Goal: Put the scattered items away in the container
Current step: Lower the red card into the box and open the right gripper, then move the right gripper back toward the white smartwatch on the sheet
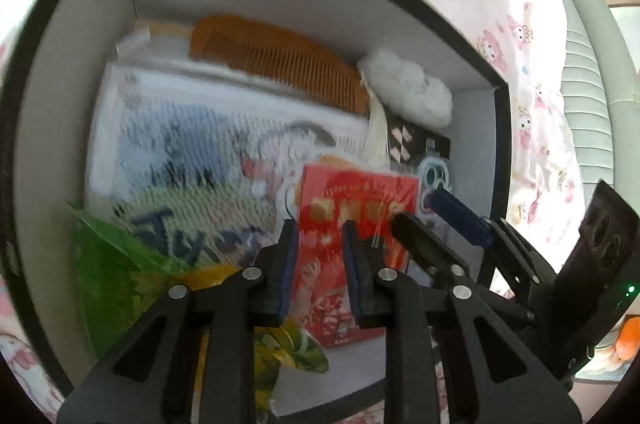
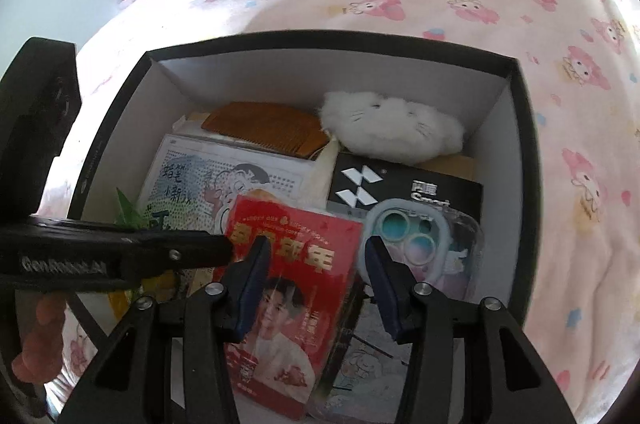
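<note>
Both grippers hang over the box [image 2: 516,151], fingers apart and holding nothing: right gripper [image 2: 316,264] straddling the red packet [image 2: 288,288], left gripper [image 1: 320,248] just beside. They could collide, or nudge the packet onto the phone case [image 2: 420,240].

1. A black box [image 2: 524,151] with white inside walls sits open on the bed.
2. A red packet [image 2: 292,264] lies flat on top inside it.
3. A brown comb [image 2: 264,127] and a white fluffy toy [image 2: 392,127] lie at the back.
</note>
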Demonstrator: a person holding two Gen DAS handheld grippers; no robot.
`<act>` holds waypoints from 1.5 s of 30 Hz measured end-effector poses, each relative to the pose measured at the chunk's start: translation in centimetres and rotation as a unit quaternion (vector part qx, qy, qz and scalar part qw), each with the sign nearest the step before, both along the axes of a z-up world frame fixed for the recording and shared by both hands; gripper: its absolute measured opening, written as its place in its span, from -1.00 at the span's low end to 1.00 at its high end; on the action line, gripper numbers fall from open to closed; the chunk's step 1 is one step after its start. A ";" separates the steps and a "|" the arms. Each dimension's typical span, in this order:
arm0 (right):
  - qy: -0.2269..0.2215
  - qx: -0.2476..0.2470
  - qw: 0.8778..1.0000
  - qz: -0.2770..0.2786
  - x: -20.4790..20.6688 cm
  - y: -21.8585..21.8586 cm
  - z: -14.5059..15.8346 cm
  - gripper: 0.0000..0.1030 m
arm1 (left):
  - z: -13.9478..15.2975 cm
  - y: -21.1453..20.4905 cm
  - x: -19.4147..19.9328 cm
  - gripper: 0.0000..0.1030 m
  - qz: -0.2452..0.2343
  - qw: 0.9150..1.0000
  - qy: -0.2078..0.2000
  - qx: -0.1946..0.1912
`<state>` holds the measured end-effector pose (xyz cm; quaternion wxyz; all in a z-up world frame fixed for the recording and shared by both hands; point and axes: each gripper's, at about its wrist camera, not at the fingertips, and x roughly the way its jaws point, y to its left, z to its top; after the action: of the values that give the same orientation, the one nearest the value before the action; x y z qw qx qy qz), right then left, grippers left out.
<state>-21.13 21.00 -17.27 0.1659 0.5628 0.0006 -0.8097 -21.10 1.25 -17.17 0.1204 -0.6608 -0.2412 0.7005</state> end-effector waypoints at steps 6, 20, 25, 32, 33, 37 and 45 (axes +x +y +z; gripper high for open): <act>0.030 0.011 0.999 -0.023 -0.2 0.7 0.9 -0.15 | 1.4 1.7 -3.3 -0.60 -0.028 0.999 0.035 -0.027; -0.005 -0.010 0.999 -0.035 0.3 0.9 0.2 -0.15 | 0.6 5.9 -3.7 -0.60 -0.063 0.994 0.065 -0.058; 0.069 0.015 0.996 -0.056 2.3 1.0 4.2 -0.14 | 4.6 5.5 -0.2 -0.56 -0.068 0.984 0.140 -0.091; 0.124 -0.008 0.989 -0.085 6.9 0.0 8.1 -0.14 | 9.3 5.3 5.1 -0.51 -0.080 0.970 0.207 -0.100; 0.132 -0.004 0.988 -0.086 7.7 -0.4 8.6 -0.14 | 9.8 5.2 6.0 -0.51 -0.082 0.967 0.216 -0.107; 0.156 -0.008 0.984 -0.089 10.9 -1.2 10.9 -0.14 | 12.3 3.9 9.1 -0.51 -0.082 0.961 0.243 -0.105; 0.189 -0.017 0.978 -0.088 16.9 -4.0 14.1 -0.14 | 15.1 0.7 15.2 -0.51 -0.071 0.955 0.270 -0.095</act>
<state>-4.18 17.03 -3.21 0.1002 0.3950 -0.0316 -0.9126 -5.94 1.96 -2.09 0.1669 -0.4707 -0.0843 0.8622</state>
